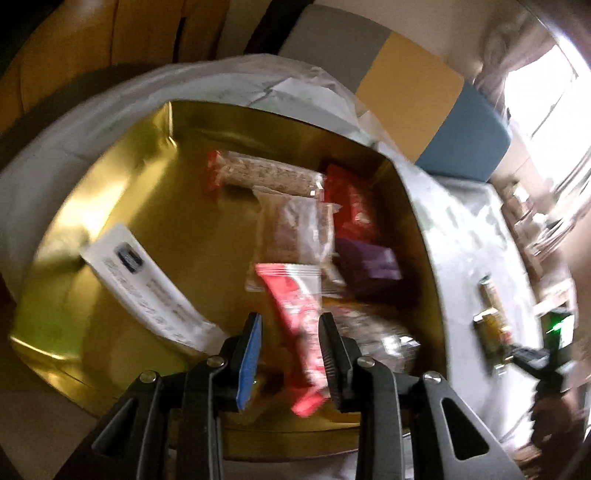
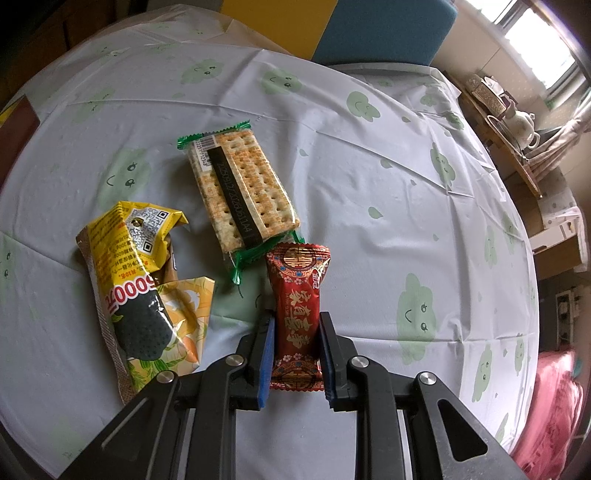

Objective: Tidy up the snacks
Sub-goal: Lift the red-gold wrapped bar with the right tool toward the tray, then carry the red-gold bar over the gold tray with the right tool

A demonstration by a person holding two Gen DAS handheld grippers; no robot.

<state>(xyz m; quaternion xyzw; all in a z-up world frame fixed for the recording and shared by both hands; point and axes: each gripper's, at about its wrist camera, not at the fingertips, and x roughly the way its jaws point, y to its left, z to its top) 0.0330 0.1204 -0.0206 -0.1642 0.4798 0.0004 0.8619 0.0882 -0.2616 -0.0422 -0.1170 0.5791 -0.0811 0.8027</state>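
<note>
Round table covered by a pale cloth [image 2: 369, 177] printed with green smiling clouds, spread ahead of and to both sides of the right gripper. Beyond the far table edge, a blue cushion [image 2: 384, 29] ahead and a yellow panel [image 2: 273, 18] just left of it. Far right of the gripper, a wooden shelf [image 2: 517, 155] bearing a white teapot [image 2: 522, 123], with a bright window [image 2: 546, 44] above. At lower right, pink fabric [image 2: 554, 406] below the table rim.
</note>
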